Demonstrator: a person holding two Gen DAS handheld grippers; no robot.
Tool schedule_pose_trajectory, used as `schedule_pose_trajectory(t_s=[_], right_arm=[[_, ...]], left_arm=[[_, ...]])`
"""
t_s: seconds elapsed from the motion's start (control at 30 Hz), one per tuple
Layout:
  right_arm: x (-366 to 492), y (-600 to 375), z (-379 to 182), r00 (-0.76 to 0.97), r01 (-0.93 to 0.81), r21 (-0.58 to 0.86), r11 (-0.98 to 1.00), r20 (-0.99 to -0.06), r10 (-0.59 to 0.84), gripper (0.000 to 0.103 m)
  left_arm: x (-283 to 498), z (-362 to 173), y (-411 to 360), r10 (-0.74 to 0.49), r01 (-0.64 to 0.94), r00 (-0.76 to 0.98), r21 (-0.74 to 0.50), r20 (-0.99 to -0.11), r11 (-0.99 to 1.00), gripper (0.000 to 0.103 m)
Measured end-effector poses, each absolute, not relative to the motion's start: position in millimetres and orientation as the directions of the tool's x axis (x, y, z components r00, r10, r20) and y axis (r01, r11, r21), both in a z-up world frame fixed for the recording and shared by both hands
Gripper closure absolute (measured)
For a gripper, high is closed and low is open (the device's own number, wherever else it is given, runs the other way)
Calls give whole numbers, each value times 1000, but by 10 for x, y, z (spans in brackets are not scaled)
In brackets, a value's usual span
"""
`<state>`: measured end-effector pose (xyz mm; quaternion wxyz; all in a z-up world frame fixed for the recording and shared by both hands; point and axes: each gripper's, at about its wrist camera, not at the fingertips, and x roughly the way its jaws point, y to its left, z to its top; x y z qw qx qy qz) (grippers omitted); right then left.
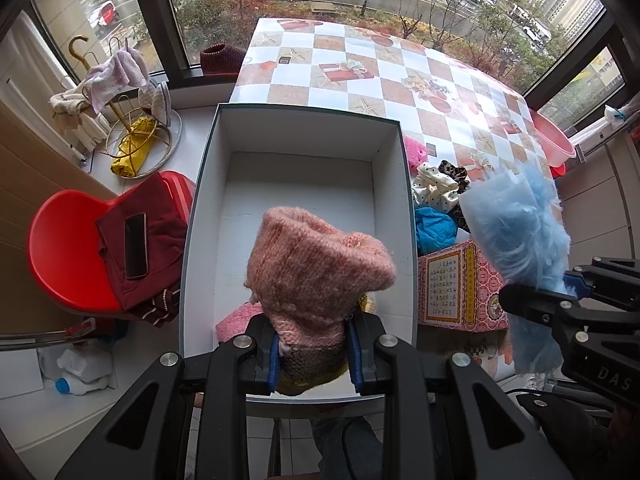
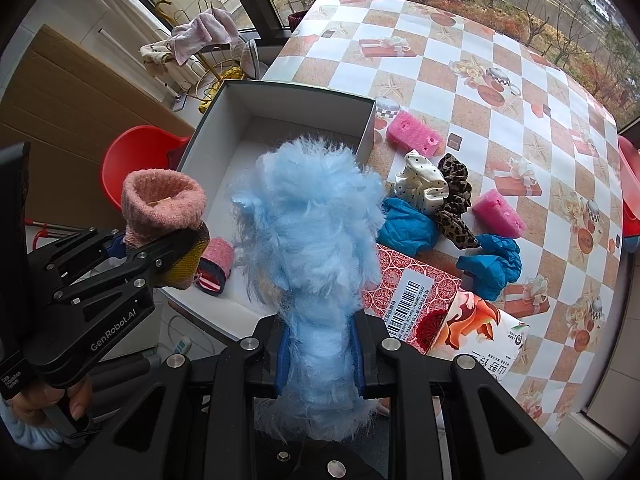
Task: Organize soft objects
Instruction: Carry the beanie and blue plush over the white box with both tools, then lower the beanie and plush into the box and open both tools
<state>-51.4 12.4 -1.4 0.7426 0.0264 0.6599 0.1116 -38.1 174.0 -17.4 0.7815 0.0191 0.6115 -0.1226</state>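
My left gripper [image 1: 314, 354] is shut on a pink knitted sock [image 1: 316, 264], held over the near end of a white open box [image 1: 304, 132]. The same sock [image 2: 162, 204] and left gripper [image 2: 160, 256] show at the left of the right wrist view. My right gripper [image 2: 320, 354] is shut on a fluffy light-blue soft thing [image 2: 316, 232], held above the box's right wall [image 2: 368, 128]; it appears at the right of the left wrist view as light-blue fluff [image 1: 516, 220]. A small pink rolled piece [image 2: 216, 260] lies inside the box near its front.
On the checked tablecloth [image 2: 460, 80] right of the box lie two pink sponges [image 2: 414, 134], a dotted white scrunchie [image 2: 424, 184], a leopard scrunchie [image 2: 454, 200], two blue cloths [image 2: 408, 224] and a red patterned carton [image 2: 416, 300]. A red chair [image 1: 68, 248] with a phone stands left.
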Motion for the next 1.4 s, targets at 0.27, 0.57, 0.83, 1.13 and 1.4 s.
schedule_pose_trajectory(t_s=[0.27, 0.57, 0.83, 1.13, 1.4], right_arm=[[-439, 146, -56, 87, -132, 190, 973, -975, 203, 79], [-235, 212, -125, 70, -150, 205, 967, -974, 217, 79], [141, 363, -210, 45, -133, 261, 956, -962, 269, 79], [494, 585, -269, 37, -154, 255, 955, -964, 263, 79], [553, 598, -132, 94, -173, 249, 953, -959, 268, 20]], left_arm=[[-308, -212, 1765, -166, 204, 207, -123, -964, 971, 75], [-103, -253, 1830, -136, 178, 212, -98, -968, 979, 75], [182, -399, 1866, -114, 147, 200, -85, -973, 986, 74], [357, -511, 1845, -91, 101, 199, -72, -976, 992, 65], [313, -458, 1846, -77, 86, 226, -59, -971, 995, 20]])
